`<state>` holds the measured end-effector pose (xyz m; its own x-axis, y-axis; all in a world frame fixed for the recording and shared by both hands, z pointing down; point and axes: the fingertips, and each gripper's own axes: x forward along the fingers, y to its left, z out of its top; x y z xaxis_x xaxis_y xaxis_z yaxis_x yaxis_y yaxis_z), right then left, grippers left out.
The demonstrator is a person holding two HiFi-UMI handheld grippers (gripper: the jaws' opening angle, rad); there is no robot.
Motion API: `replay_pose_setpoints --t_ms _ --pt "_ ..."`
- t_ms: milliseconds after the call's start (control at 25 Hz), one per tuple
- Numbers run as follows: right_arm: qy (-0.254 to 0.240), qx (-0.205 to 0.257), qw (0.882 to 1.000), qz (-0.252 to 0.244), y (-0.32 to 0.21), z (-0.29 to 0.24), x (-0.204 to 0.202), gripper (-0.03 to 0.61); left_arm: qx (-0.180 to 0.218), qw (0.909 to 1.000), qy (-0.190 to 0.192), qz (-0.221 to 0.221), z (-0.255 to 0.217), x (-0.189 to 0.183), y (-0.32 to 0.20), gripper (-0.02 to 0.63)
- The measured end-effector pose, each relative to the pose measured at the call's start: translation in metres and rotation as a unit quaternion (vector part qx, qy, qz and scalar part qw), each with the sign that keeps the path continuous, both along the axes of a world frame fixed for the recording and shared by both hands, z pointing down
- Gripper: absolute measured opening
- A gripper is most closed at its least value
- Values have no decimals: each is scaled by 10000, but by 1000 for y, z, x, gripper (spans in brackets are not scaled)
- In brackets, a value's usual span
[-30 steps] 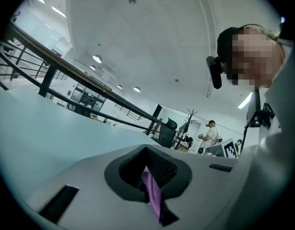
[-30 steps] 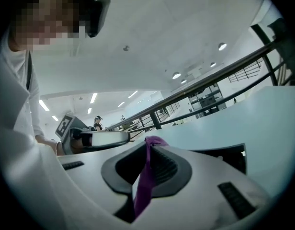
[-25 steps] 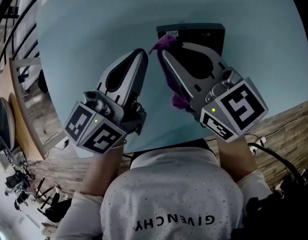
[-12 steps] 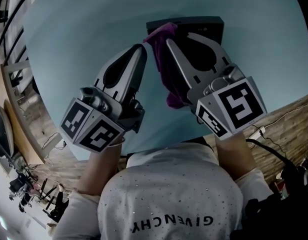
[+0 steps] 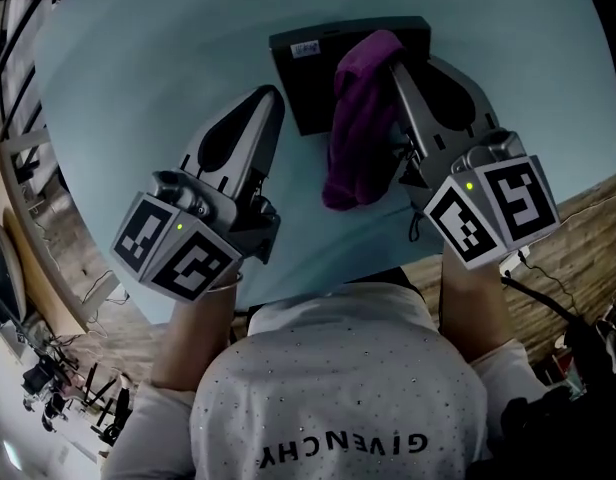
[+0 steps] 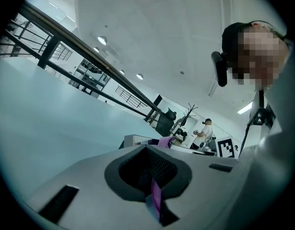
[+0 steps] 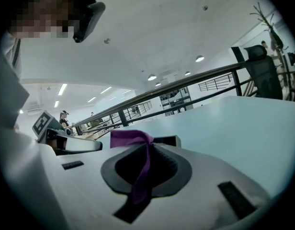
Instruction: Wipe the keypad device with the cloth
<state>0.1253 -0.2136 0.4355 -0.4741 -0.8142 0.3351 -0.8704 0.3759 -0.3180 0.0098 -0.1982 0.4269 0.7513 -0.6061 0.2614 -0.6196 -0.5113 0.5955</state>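
Fingers of my right gripper (image 5: 398, 68) pinch the cloth (image 5: 353, 128) over the device (image 5: 303, 88); my left gripper's (image 5: 271, 95) are pressed together nearby.

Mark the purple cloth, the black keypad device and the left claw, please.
Purple fabric cloth (image 5: 353, 138): head view, middle of its hanging fold.
Black rectangular keypad device (image 5: 293, 93): head view, bare left part.
Left grey claw (image 5: 269, 95): head view, its closed tip.

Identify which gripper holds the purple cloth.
The right gripper: the purple cloth is pinched in its jaws over the keypad device; the left gripper sits apart.
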Motion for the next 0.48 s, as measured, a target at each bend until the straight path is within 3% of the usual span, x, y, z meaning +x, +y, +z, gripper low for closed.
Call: replay_pose_setpoints --t_ms 200,480 --pt "-142 -34 9995 285 -1 0 19 28 -19 9999 59 82 -1 2 4 0" --pt "204 -100 9973 692 1 7 45 28 59 10000 42 -12 0 -6 3 0"
